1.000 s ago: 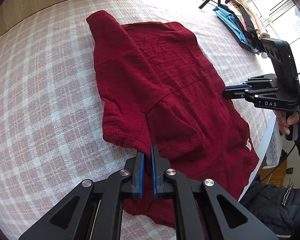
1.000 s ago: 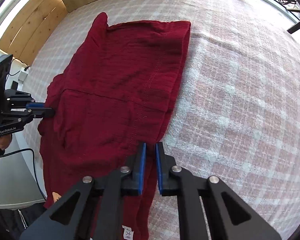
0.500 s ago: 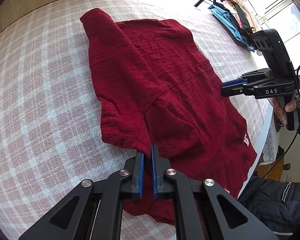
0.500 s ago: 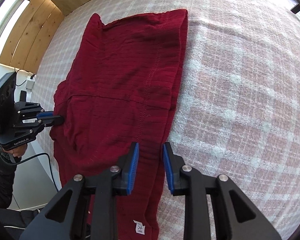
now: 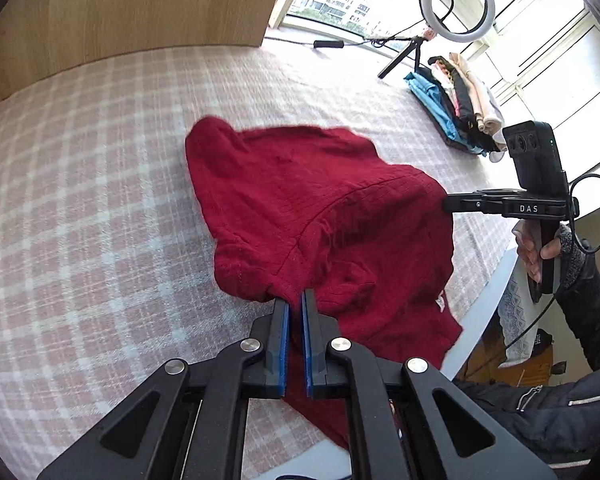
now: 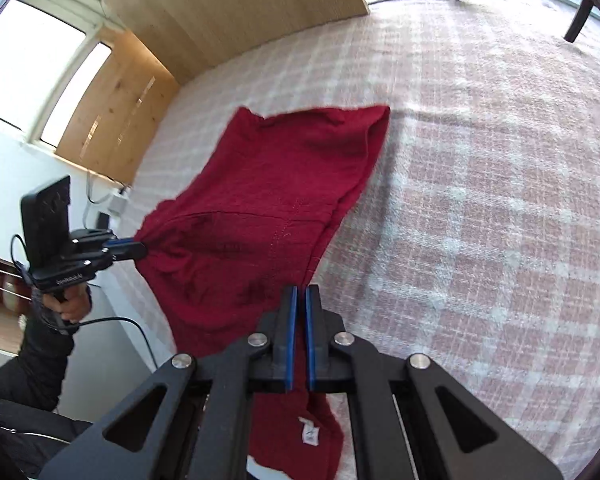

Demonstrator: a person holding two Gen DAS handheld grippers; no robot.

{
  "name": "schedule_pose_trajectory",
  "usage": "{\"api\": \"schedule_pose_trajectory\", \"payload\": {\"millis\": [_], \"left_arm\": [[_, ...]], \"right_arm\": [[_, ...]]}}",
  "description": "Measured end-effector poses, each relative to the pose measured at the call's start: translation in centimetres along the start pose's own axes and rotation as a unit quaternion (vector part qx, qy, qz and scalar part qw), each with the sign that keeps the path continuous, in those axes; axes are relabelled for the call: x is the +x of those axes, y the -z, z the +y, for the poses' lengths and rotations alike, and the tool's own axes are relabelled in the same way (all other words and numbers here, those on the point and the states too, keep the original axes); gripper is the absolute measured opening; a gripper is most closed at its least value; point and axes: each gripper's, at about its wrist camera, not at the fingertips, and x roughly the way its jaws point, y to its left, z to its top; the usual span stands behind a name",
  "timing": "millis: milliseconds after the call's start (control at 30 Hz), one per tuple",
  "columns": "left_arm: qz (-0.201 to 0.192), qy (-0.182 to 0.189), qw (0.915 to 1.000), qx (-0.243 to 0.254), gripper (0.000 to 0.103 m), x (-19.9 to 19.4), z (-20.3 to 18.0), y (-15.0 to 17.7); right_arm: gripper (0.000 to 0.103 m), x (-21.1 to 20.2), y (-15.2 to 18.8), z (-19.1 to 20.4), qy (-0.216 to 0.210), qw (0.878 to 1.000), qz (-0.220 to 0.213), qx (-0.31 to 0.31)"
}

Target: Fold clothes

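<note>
Black gripper (image 5: 295, 304), blue pads, dark sleeve (image 5: 592, 292)

Red garment (image 5: 308, 208): ribbed matt cloth. Checked bedcover (image 5: 80, 208): soft woven cloth. Headboard (image 5: 120, 8): smooth wood.

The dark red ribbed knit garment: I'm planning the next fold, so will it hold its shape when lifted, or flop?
Probably floppy: the dark red ribbed knit garment sags between the left tongs and right tongs, both shut on it. Likely light, since two small pinches raise it. Its free end drapes limply onto the pink checked blanket, so expect it to drag.
</note>
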Motion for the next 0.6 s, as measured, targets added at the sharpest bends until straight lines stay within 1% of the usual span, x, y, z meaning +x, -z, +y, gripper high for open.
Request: {"api": "schedule_pose_trajectory", "payload": {"millis": [33,100,133,167,233,300,333,400,433,500,600], "left_arm": [[-0.008,0.002,1.0,0.001,0.005,-0.9,-0.1,-0.9],[-0.024,-0.006,0.9996,0.015,0.005,-3.1,-0.7,-2.7],[-0.033,-0.012,0.9992,0.021,0.005,-0.3,-3.3,-4.5],[-0.043,-0.017,0.9986,0.027,0.005,0.3,-4.3,-5.9],[-0.064,-0.027,0.9968,0.039,0.005,-0.1,-5.1,-8.7],[-0.09,-0.039,0.9937,0.054,0.005,-1.3,-6.2,-10.6],[-0.097,-0.041,0.9925,0.063,0.005,-1.6,-6.7,-10.8],[-0.107,-0.041,0.9902,0.08,0.005,-2.2,-7.6,-10.9],[-0.106,-0.041,0.9894,0.09,0.005,-2.4,-8.0,-10.5],[-0.091,-0.037,0.9896,0.105,0.005,-1.1,-8.3,-8.9],[-0.05,-0.017,0.9927,0.108,0.005,2.7,-7.8,-5.5]], "right_arm": [[0.004,-1.2,-0.1,0.5,-0.014,1.0,-0.019,-0.001],[0.004,-3.3,-0.6,2.0,-0.03,0.998,-0.054,-0.012],[0.004,-4.3,-1.2,2.7,-0.03,0.997,-0.07,-0.021],[0.004,-5.4,-2.0,3.4,-0.028,0.996,-0.085,-0.03],[0.004,-7.6,-3.7,4.5,-0.024,0.992,-0.118,-0.047],[0.004,-10.1,-5.6,5.3,-0.019,0.986,-0.153,-0.063],[0.004,-11.4,-6.5,5.7,-0.017,0.983,-0.17,-0.07],[0.004,-12.4,-6.0,5.5,-0.009,0.981,-0.179,-0.075],[0.004,-12.9,-5.7,5.3,-0.005,0.98,-0.182,-0.078],[0.004,-13.7,-5.0,5.1,0.004,0.979,-0.188,-0.082],[0.004,-12.1,-1.4,3.1,0.026,0.984,-0.163,-0.067]]}}
